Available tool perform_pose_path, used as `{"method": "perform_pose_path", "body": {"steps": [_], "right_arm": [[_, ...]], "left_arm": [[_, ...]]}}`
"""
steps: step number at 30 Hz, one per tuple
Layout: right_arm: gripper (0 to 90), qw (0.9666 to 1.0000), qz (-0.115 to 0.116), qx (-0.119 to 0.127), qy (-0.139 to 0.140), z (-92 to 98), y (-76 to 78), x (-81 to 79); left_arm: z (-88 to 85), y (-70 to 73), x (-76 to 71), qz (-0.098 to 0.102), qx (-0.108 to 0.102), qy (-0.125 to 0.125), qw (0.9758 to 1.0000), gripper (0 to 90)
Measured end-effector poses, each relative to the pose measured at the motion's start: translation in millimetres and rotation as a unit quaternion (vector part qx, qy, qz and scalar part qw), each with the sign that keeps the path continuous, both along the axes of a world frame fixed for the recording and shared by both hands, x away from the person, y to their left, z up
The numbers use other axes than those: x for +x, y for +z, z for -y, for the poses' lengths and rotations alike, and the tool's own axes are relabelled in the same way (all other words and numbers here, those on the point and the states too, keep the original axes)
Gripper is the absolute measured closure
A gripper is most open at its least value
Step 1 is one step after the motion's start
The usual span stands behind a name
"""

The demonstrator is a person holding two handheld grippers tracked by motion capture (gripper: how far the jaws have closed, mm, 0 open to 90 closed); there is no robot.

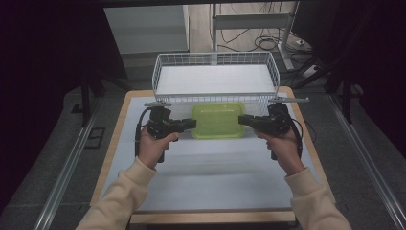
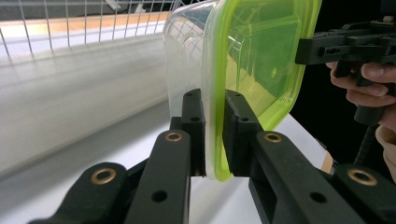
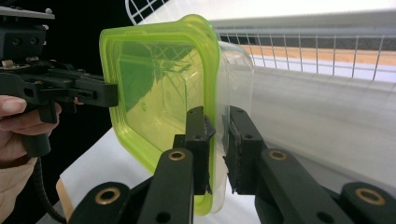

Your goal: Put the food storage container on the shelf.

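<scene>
I found both the left tool [image 2: 214, 135] and right tool [image 3: 218, 149] clamped on the light, rigid, green-lidded container's [image 1: 218, 120] rims.

High view: fixed above, looks fwd/down over whole counter [image 1: 210, 182]. Each gripper view sits close behind its own claw, facing inward across the counter; both share the green-lidded container [image 2: 252, 60] w/ high view.
</scene>
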State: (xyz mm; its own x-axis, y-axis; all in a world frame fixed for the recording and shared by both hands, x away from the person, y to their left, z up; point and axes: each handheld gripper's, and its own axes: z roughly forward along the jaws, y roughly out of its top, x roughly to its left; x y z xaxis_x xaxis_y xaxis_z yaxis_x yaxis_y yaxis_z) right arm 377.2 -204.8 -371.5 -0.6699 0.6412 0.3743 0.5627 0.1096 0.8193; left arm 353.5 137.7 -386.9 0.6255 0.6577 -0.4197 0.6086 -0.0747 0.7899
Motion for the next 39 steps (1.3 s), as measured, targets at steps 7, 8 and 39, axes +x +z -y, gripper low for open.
{"method": "perform_pose_path", "body": {"steps": [7, 8, 39], "right_arm": [[80.5, 1.0, 0.003, 0.004, -0.001, -0.4, 12.4, 7.5], [80.5, 1.0, 0.004, 0.002, -0.002, -0.6, 14.6, 8.9], [80.5, 0.9994, 0.03, -0.002, -0.019, -5.7, 57.2, 38.8]], "left_arm": [[-0.8, 13.7, 9.4, 0.001, -0.002, -0.001, 1.0, 80.9], [-0.9, 14.9, 10.7, 0.003, -0.001, -0.001, 1.0, 80.9], [-1.2, 55.6, 48.3, 0.016, -0.003, 0.011, 0.9998, 80.8]]}}
